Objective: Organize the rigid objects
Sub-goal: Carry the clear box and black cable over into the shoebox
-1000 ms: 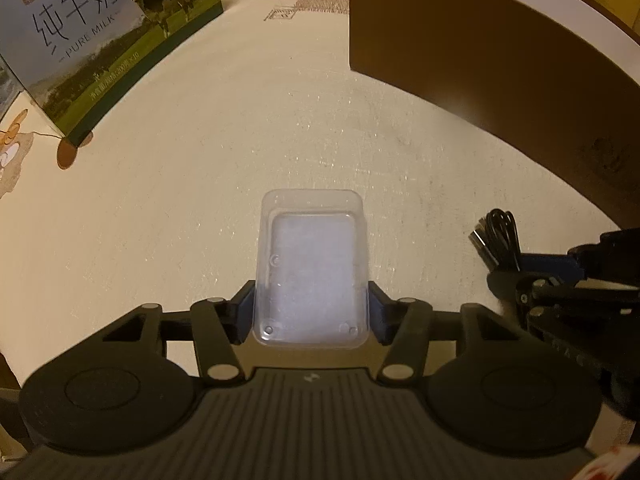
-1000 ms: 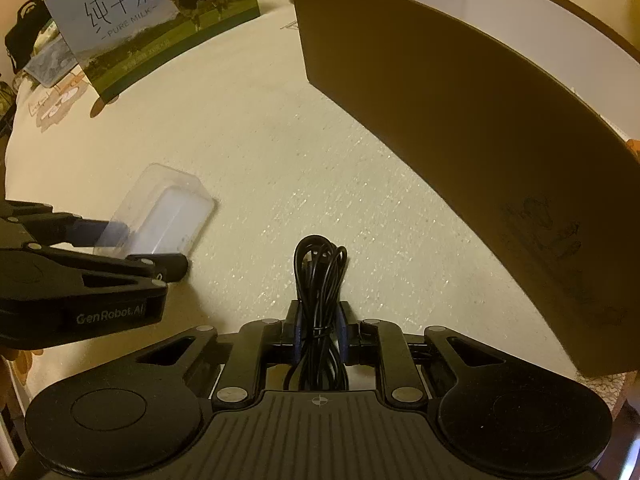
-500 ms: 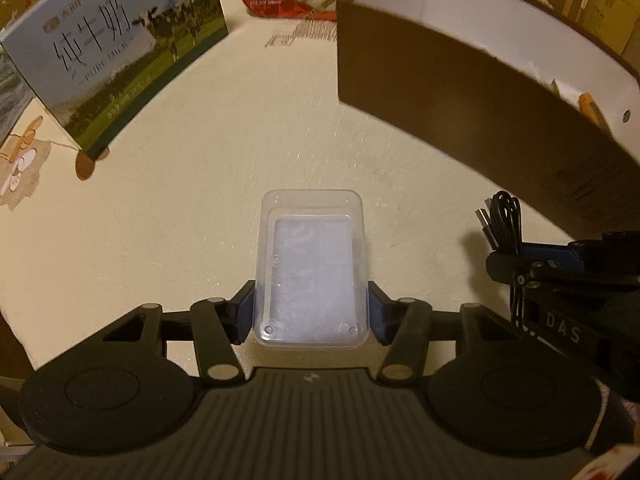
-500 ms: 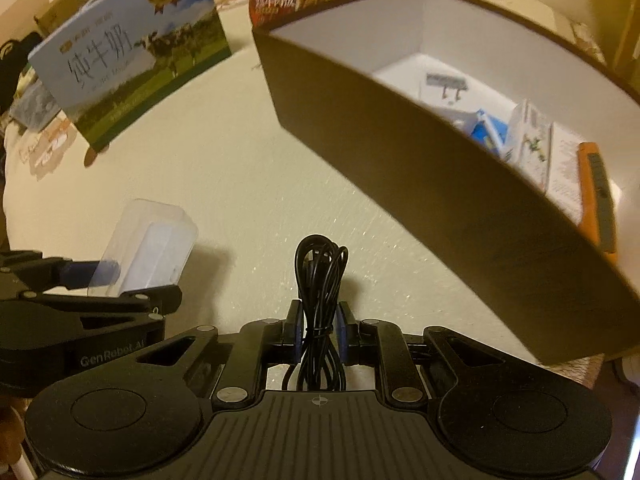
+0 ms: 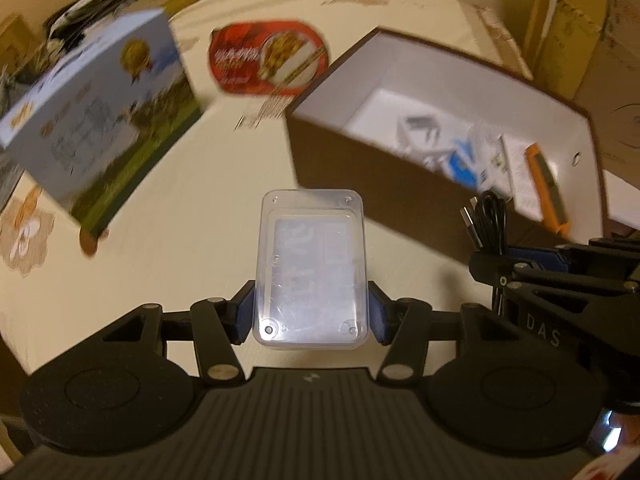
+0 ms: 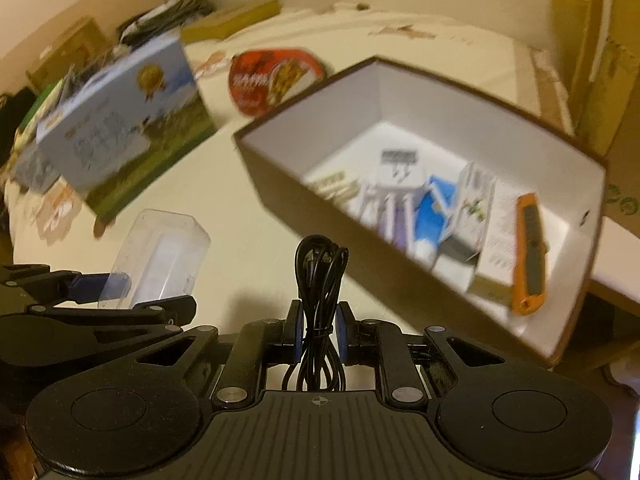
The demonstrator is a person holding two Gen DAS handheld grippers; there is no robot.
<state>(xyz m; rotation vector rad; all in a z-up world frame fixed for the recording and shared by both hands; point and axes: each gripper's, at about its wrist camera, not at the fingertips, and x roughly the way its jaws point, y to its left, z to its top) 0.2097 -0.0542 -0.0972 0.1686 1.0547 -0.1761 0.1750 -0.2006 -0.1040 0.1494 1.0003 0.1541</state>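
My left gripper (image 5: 311,312) is shut on a clear plastic case (image 5: 312,264), held above the cream tabletop with its blue pads pressed on both long sides. A coiled black USB cable (image 6: 318,280) stands between the pads of my right gripper (image 6: 318,334), which is shut on it. The same cable (image 5: 486,220) and the right gripper show at the right edge of the left wrist view. Ahead and to the right stands an open brown box (image 6: 400,264) with a white inside, holding an orange utility knife (image 6: 530,248), small cartons and packets. The clear case (image 6: 160,256) appears left in the right wrist view.
A blue and green milk carton (image 5: 100,136) stands at the left. A red food package (image 5: 268,58) lies beyond it. Cardboard boxes (image 5: 580,32) stack at the far right. Dark cables and clutter (image 6: 160,16) lie at the table's far left edge.
Both grippers have risen with their loads. The box's inside, hidden behind its brown wall before, now shows from above. The milk carton and red package look farther away.
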